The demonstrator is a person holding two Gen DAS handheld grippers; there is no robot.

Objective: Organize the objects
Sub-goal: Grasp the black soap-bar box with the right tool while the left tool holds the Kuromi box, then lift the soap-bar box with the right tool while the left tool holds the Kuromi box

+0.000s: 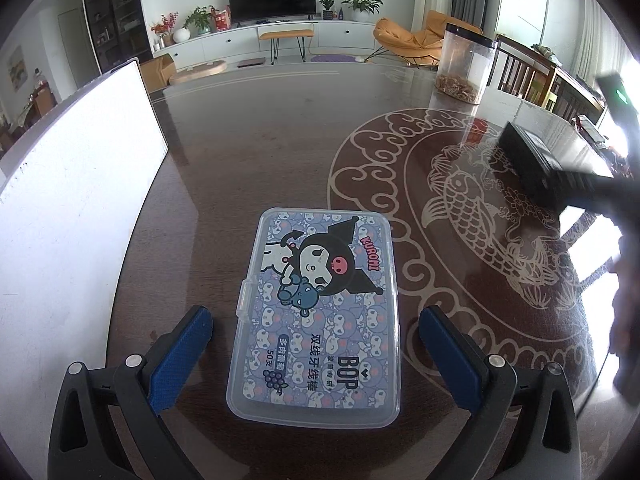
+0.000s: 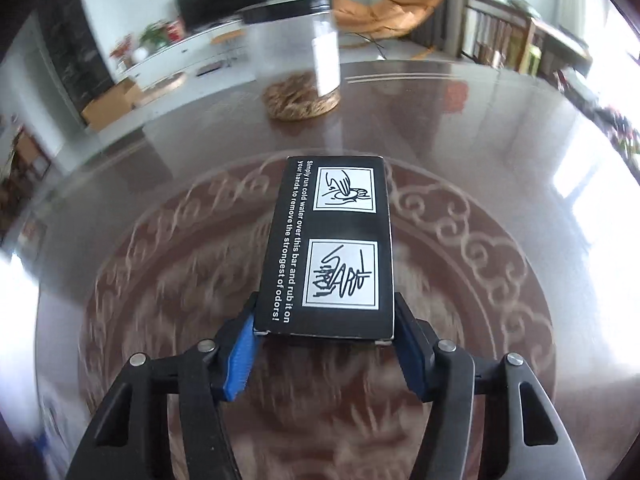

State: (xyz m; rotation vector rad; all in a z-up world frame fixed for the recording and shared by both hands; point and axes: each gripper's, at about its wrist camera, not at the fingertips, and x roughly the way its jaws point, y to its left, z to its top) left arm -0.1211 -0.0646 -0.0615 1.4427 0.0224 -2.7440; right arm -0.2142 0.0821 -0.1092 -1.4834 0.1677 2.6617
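Note:
A clear plastic floss-pick box [image 1: 316, 312] with a purple cartoon label lies flat on the dark table. My left gripper [image 1: 316, 324] is open, its blue pads on either side of the box's near half without touching it. My right gripper [image 2: 324, 332] is shut on a black cardboard box [image 2: 332, 248] with white instruction pictures, held above the table; the table is blurred beneath it. The black box [image 1: 548, 160] and the right gripper also show at the right edge of the left wrist view.
A white board [image 1: 76, 200] stands along the table's left side. A clear tall jar [image 1: 466, 64] with a black lid and dried bits at the bottom stands at the far side; it also shows in the right wrist view [image 2: 296, 52]. Chairs stand beyond the table's right edge.

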